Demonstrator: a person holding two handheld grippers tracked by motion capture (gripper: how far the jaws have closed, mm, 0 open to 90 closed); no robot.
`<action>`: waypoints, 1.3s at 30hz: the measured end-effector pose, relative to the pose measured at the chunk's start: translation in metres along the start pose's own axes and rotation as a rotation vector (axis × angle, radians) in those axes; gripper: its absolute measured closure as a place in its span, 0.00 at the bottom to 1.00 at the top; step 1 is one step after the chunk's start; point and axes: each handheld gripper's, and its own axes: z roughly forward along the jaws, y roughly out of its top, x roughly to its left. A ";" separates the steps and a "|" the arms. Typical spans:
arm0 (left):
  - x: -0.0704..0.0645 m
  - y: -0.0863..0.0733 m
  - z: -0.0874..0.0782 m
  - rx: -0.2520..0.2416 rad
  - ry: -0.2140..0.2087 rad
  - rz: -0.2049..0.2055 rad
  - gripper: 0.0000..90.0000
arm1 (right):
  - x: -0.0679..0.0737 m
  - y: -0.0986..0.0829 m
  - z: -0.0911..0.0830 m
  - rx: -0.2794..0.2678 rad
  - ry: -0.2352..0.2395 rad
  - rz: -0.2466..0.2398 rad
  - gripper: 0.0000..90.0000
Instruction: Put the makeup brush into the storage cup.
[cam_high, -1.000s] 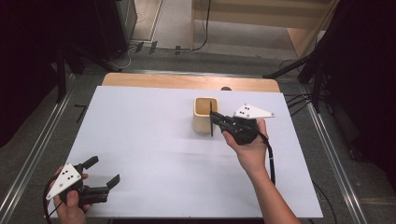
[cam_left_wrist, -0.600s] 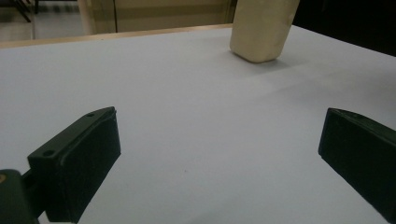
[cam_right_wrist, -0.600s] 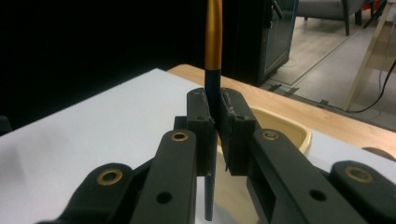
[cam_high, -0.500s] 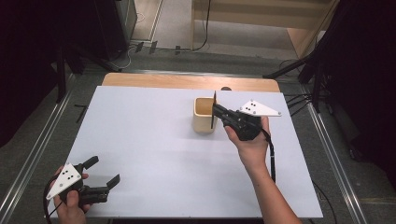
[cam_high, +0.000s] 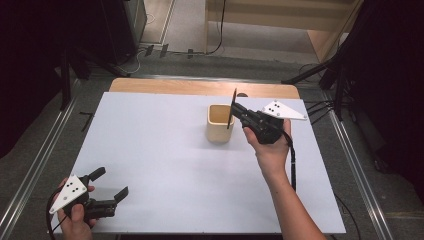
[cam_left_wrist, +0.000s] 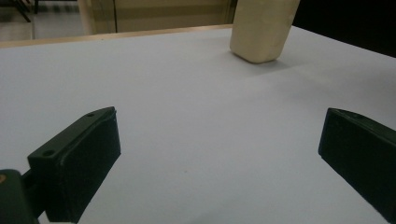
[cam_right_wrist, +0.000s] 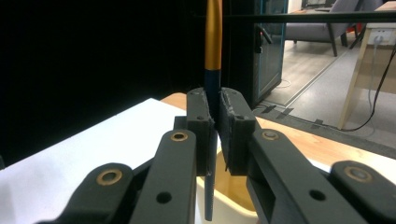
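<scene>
A cream cup (cam_high: 220, 123) stands open-topped on the white table (cam_high: 160, 145), right of the middle. My right gripper (cam_high: 235, 109) hovers at the cup's right rim, shut on a thin pen (cam_high: 232, 107) held nearly upright. In the right gripper view the pen (cam_right_wrist: 214, 51) is dark blue below and gold above, pinched between the jaws of that gripper (cam_right_wrist: 215, 109), its lower tip hanging over the cup's opening (cam_right_wrist: 224, 196). My left gripper (cam_high: 111, 184) rests low at the front left corner, open, with nothing between its jaws (cam_left_wrist: 219, 149); the cup (cam_left_wrist: 261, 30) lies far ahead of it.
A strip of bare wood (cam_high: 200, 87) runs along the table's far edge. Metal rails (cam_high: 35, 170) flank the table on both sides. The right gripper's cable (cam_high: 293, 165) trails back along the forearm.
My right gripper has risen and shifted slightly left over the cup's rim, turning the pen from slanted to nearly upright. The left gripper has stayed put.
</scene>
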 end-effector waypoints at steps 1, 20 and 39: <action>0.000 0.000 0.000 0.000 0.000 0.000 0.00 | 0.000 0.000 0.000 0.000 0.000 0.000 0.94; 0.001 0.000 0.003 0.004 -0.006 0.004 0.00 | -0.017 -0.005 0.014 -0.045 -0.002 0.064 0.94; 0.002 0.000 0.001 0.002 -0.010 0.003 0.00 | -0.025 -0.019 0.033 -0.014 -0.049 0.031 0.94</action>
